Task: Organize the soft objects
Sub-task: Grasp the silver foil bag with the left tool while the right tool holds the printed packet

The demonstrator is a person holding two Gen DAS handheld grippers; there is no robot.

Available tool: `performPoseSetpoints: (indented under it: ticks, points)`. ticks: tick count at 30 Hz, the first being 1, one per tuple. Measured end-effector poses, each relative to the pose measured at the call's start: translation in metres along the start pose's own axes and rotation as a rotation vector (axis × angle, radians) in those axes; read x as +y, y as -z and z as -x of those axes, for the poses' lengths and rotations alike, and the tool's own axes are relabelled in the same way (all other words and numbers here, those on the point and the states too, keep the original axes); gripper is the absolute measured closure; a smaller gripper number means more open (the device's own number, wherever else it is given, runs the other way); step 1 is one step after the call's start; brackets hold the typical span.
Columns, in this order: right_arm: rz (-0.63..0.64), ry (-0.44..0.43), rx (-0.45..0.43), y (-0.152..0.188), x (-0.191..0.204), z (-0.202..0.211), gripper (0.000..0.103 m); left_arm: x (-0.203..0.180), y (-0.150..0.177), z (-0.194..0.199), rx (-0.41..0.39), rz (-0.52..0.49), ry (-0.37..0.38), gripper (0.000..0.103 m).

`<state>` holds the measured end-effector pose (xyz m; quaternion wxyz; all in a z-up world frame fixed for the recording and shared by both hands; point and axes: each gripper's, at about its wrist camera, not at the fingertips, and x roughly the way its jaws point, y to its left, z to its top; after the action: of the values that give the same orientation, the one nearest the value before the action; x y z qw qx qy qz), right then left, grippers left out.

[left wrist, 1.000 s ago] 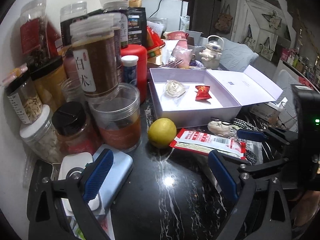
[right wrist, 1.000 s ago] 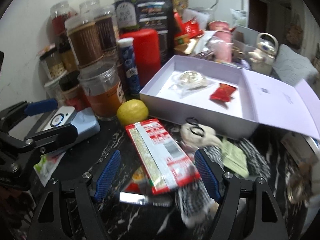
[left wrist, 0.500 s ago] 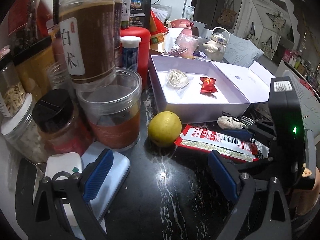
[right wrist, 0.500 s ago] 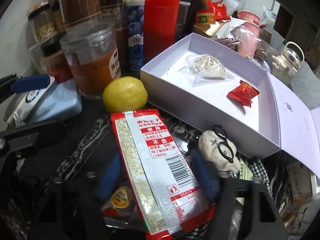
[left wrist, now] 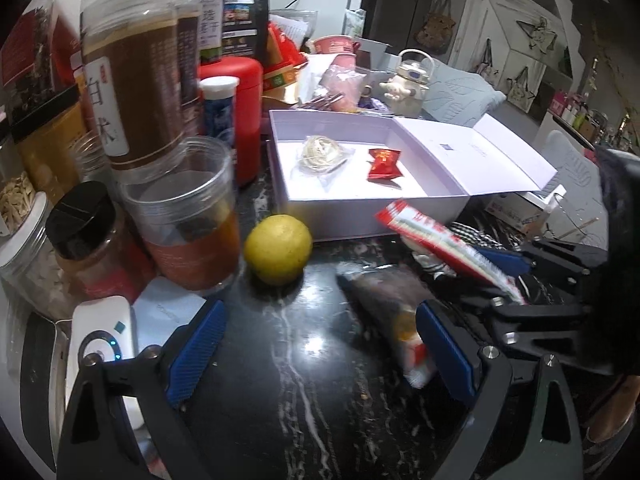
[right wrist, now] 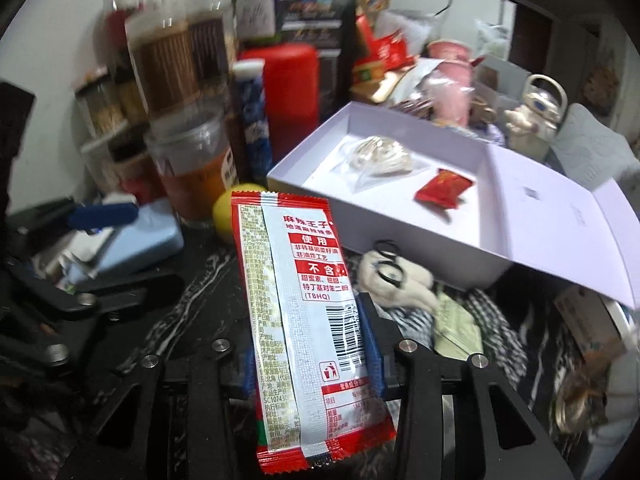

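Left view: the left gripper (left wrist: pixel 320 344) is spread wide with nothing in it, above the dark counter (left wrist: pixel 304 360). To its right, the right gripper (left wrist: pixel 494 270) lifts the snack packet (left wrist: pixel 440 240).

Right view: its jaws have just squeezed shut on the packet's sides, long way pointing ahead toward the white box (right wrist: pixel 400 232). Next, I think, carry it there.

A lemon (left wrist: pixel 278 255) sits before the open box (left wrist: pixel 360 216), jars (left wrist: pixel 188 216) to its left.

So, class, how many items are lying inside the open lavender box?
2. A clear bag of pale coiled string lies toward the box's left, and a small red packet lies to its right. Nothing else shows inside.
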<state>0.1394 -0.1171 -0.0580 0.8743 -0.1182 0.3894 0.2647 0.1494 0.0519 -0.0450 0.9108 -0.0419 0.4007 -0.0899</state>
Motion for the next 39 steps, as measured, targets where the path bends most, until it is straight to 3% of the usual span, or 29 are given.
performPoseSetpoints:
  ticks: [5, 11, 18, 22, 29, 32, 34, 36, 39]
  points:
    - [-0.056, 0.060, -0.041, 0.015, -0.012, 0.029, 0.063, -0.016, 0.004, -0.001, 0.002, -0.011, 0.009, 0.006]
    - [-0.158, 0.153, -0.029, 0.051, -0.035, 0.055, 0.063, -0.033, 0.007, -0.017, 0.037, 0.001, 0.053, 0.006]
    - [-0.274, 0.234, 0.011, 0.088, -0.069, 0.065, 0.063, -0.053, -0.002, -0.041, 0.034, 0.001, -0.006, 0.006]
    - [-0.332, 0.269, 0.026, 0.102, -0.085, 0.067, 0.063, -0.055, -0.003, -0.055, 0.054, -0.011, -0.093, 0.006]
    - [-0.364, 0.296, 0.038, 0.122, -0.090, 0.063, 0.063, -0.057, 0.007, -0.087, 0.158, -0.037, -0.088, 0.006]
    - [-0.394, 0.297, 0.048, 0.130, -0.093, 0.062, 0.063, -0.058, 0.010, -0.089, 0.159, -0.033, -0.043, 0.023]
    - [-0.413, 0.306, 0.058, 0.134, -0.096, 0.062, 0.063, -0.059, 0.012, -0.091, 0.155, -0.046, -0.037, 0.048]
    - [-0.422, 0.311, 0.072, 0.137, -0.098, 0.061, 0.063, -0.063, 0.013, -0.091, 0.132, -0.087, -0.064, 0.056]
    - [-0.432, 0.304, 0.074, 0.139, -0.098, 0.059, 0.063, -0.063, 0.014, -0.088, 0.138, -0.095, -0.043, 0.058]
